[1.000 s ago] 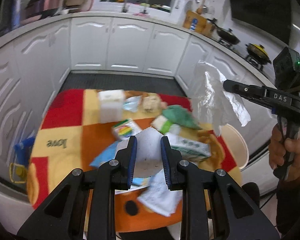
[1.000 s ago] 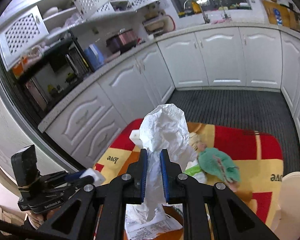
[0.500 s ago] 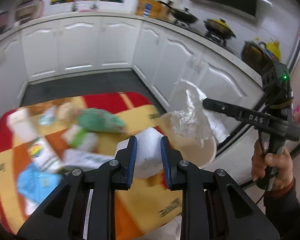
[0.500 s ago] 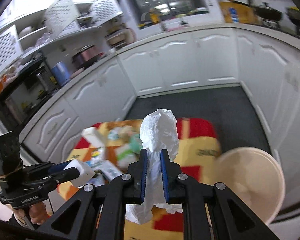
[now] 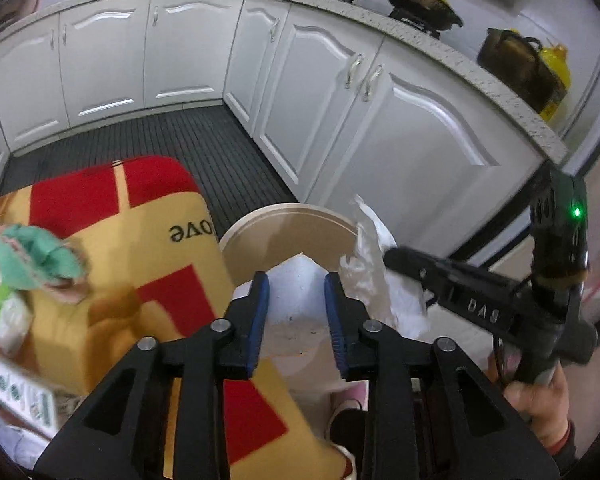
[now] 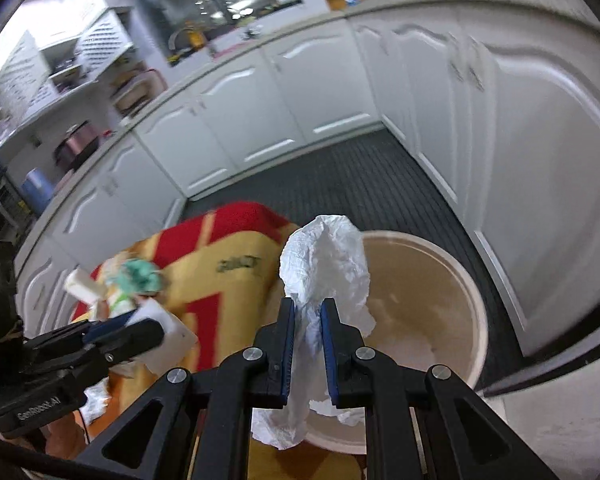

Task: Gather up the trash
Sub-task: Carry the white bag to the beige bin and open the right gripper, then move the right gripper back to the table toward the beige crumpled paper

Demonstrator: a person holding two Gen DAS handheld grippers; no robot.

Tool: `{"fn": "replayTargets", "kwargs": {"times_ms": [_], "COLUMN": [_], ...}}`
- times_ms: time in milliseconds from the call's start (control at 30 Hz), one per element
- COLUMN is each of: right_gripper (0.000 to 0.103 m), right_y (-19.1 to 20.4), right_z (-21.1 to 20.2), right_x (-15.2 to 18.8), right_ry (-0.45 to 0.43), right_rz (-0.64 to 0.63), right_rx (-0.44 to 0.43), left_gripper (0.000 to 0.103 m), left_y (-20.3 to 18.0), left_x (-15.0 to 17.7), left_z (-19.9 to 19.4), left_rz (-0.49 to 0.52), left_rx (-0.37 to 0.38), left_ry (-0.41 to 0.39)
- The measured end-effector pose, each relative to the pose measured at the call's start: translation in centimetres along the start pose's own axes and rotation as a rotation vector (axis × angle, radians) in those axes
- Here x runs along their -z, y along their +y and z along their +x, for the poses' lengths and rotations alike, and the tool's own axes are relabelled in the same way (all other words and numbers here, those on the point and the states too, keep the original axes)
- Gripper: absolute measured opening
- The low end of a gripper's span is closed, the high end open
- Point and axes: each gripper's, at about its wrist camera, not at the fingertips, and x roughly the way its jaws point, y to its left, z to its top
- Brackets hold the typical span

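My left gripper has a flat white piece of paper between its blue pads, above the near rim of a beige round bin. Its jaws are opening, and the paper still spans the gap from pad to pad. My right gripper is shut on a crumpled white tissue that hangs over the bin. The left wrist view shows the right gripper with its tissue at the bin's right side. In the right wrist view, the left gripper and its paper are at the lower left.
A table with a red and yellow cloth stands left of the bin, bearing a green crumpled wrapper, a carton and other litter. White cabinets curve around a dark ribbed floor mat. A person's hand holds the right gripper.
Both grippers have swung from above the littered table to the beige bin and sunk a little, each carrying its white piece. The left jaws have parted slightly.
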Motion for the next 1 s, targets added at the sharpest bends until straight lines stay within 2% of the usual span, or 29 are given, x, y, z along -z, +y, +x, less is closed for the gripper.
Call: {"fn": "replayTargets", "kwargs": {"times_ms": [67, 133, 167, 433, 667, 1000], "right_gripper": [0.019, 0.044, 0.046, 0.047, 0.047, 0.047], "right_y": [-1.1, -1.7, -1.9, -2.6, -0.1, 3.5], "right_z": [0.9, 1.4, 1.4, 1.8, 0.6, -0.6], "right_x": [0.2, 0.6, 0.8, 2.0, 3.1, 3.7], "right_ry": [0.030, 0.041, 0.033, 0.058, 0.023, -0.026], "right_rz": [0.019, 0.023, 0.021, 0.061, -0.005, -0.070], "right_rx": [0.028, 0.051, 0.051, 0.024, 0.044, 0.070], "left_gripper": [0.030, 0.036, 0.040, 0.040, 0.040, 0.040], "left_y": [-0.1, -0.1, 0.0, 1.0, 1.9, 3.4], "left_x": [-0.2, -0.1, -0.1, 0.4, 1.4, 2.7], "left_z": [1.2, 1.8, 2.0, 1.7, -0.8, -4.0], "left_rz": [-0.012, -0.023, -0.029, -0.055, -0.038, -0.048], "left_rx": [0.014, 0.021, 0.023, -0.002, -0.105, -0.196], "left_ry": [0.024, 0.045, 0.048, 0.044, -0.006, -0.070]}}
